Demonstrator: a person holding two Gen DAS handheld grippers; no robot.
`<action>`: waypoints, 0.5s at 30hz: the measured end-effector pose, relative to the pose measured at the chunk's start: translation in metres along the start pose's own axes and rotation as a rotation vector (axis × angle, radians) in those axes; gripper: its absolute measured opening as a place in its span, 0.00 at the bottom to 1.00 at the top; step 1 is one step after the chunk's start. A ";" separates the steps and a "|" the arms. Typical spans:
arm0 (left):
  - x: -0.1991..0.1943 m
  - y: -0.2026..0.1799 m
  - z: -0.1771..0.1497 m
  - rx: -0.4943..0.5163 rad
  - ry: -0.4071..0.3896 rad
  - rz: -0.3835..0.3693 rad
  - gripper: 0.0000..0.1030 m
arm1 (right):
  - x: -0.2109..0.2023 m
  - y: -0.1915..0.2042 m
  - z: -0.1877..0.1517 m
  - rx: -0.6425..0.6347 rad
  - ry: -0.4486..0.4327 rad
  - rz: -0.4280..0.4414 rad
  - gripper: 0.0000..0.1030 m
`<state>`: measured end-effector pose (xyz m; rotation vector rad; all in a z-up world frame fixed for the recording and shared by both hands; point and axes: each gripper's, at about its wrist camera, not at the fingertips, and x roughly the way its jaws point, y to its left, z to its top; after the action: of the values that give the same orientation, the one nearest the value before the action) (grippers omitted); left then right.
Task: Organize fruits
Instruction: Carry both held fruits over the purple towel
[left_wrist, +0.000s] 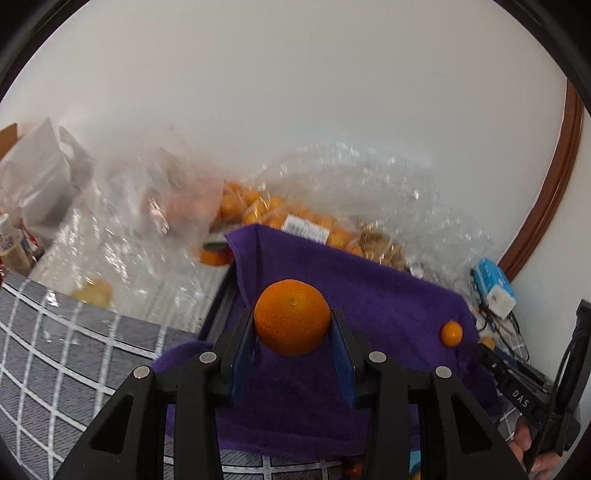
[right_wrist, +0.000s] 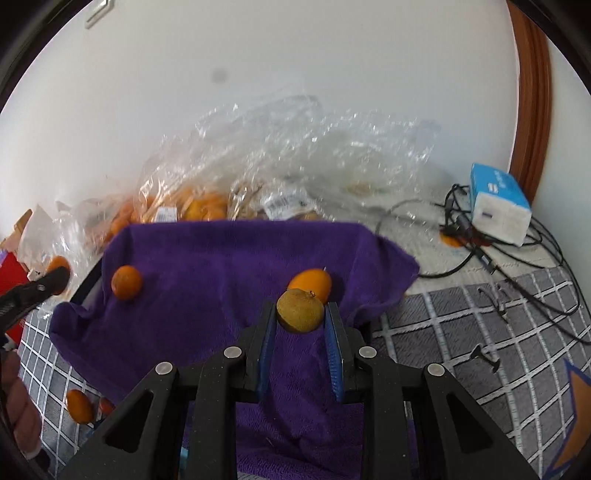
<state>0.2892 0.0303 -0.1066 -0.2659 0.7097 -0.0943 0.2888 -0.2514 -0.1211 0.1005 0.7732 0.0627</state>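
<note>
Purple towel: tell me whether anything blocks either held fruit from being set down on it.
Nothing visible does. The left gripper holds an orange and the right gripper a brownish-green fruit, both directly over the purple towel. Only a small orange fruit lies just beyond the right one.

Round orange mandarin (left_wrist: 291, 317) pinched above purple towel (left_wrist: 388, 306), brownish-green kiwi (right_wrist: 300, 310) likewise clamped, small kumquat (right_wrist: 310, 283) lying on towel just behind.

Fruit in plastic bags (left_wrist: 258, 210) blurred, can't count; person's hand (right_wrist: 22, 413) cut off at edge.
</note>
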 end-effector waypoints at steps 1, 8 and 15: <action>0.005 -0.001 -0.003 0.014 0.010 0.002 0.36 | 0.002 0.002 -0.001 -0.011 0.003 -0.001 0.25; 0.023 -0.002 -0.015 0.027 0.079 -0.006 0.36 | 0.019 0.009 -0.013 -0.050 0.040 -0.023 0.25; 0.031 0.001 -0.017 0.021 0.100 0.007 0.37 | 0.029 0.012 -0.018 -0.061 0.074 -0.031 0.27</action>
<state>0.3013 0.0218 -0.1390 -0.2401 0.8085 -0.1089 0.2961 -0.2358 -0.1529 0.0281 0.8455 0.0612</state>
